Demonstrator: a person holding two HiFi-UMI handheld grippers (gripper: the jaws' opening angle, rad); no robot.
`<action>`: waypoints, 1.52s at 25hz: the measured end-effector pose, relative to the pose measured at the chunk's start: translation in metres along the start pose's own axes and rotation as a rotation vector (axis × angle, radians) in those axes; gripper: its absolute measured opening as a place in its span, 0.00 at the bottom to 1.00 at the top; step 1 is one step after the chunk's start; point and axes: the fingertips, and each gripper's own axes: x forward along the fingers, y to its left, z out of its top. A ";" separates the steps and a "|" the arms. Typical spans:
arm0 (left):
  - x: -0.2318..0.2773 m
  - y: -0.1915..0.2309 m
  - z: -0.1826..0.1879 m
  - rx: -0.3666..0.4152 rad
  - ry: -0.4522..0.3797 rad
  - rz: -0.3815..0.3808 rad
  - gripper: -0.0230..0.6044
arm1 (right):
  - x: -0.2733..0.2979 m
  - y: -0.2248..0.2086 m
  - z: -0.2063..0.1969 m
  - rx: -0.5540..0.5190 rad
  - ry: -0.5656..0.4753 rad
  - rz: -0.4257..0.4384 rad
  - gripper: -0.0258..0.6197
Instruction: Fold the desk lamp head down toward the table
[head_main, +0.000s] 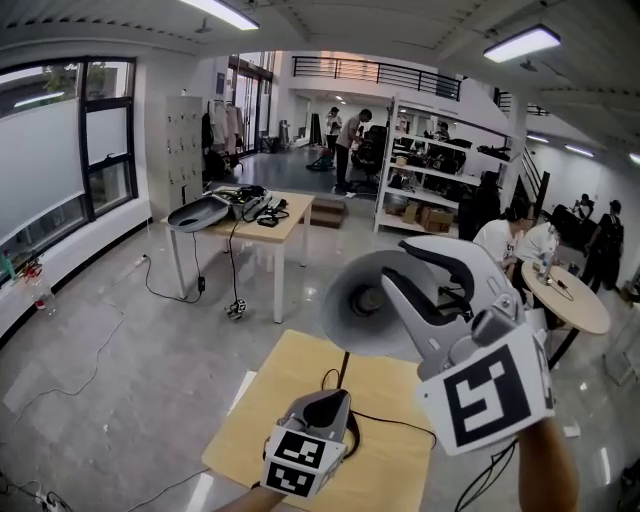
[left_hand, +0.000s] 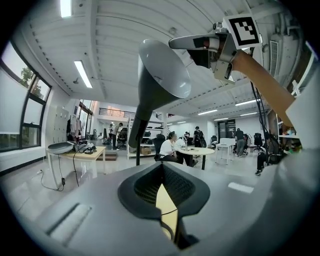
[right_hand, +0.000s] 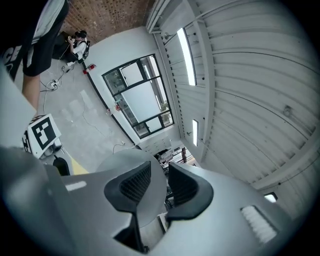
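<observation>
Clamping the rim of the lamp head (head_main: 360, 310) with the right gripper (head_main: 395, 268), lifted high at the right of the head view. Closed, in the right gripper view, on the thin grey wall of the lamp head (right_hand: 127, 157), with one ribbed pad of the right gripper (right_hand: 159, 182) on each face and no slack to be seen. Reaching in from the upper right of the left gripper view, with the right gripper (left_hand: 180, 44) pinched on the edge of the lamp head (left_hand: 162, 70). Standing raised on a dark stem (head_main: 343, 368), well above the small yellow table (head_main: 250, 420), with the open mouth of the cone turned toward the head camera. Holding the left gripper (head_main: 335, 400) low over that table, just beside the foot of the stem (left_hand: 140, 135). Drawn narrow in its own view, the left gripper (left_hand: 162, 175) with pads meeting at the far tips and only a wedge of table (left_hand: 163, 202) and a loop of black cable (left_hand: 167, 230) showing between them. Gripping nothing there, as far as can be told. Trailing the cable (head_main: 400, 423) across the tabletop toward the right. Farther off on the grey floor, a longer table (head_main: 290, 215) with gear, shelving (head_main: 440, 170), and people seated at a round table (head_main: 575, 300).
</observation>
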 end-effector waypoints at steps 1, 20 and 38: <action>0.002 -0.002 0.002 -0.002 -0.006 -0.007 0.06 | 0.002 -0.001 -0.002 -0.013 0.015 0.009 0.22; 0.017 0.005 0.005 -0.002 -0.031 0.013 0.06 | 0.031 -0.003 -0.019 -0.220 0.123 0.121 0.18; 0.025 0.009 0.013 -0.005 -0.059 0.017 0.06 | 0.031 0.000 -0.025 -0.227 0.111 0.050 0.17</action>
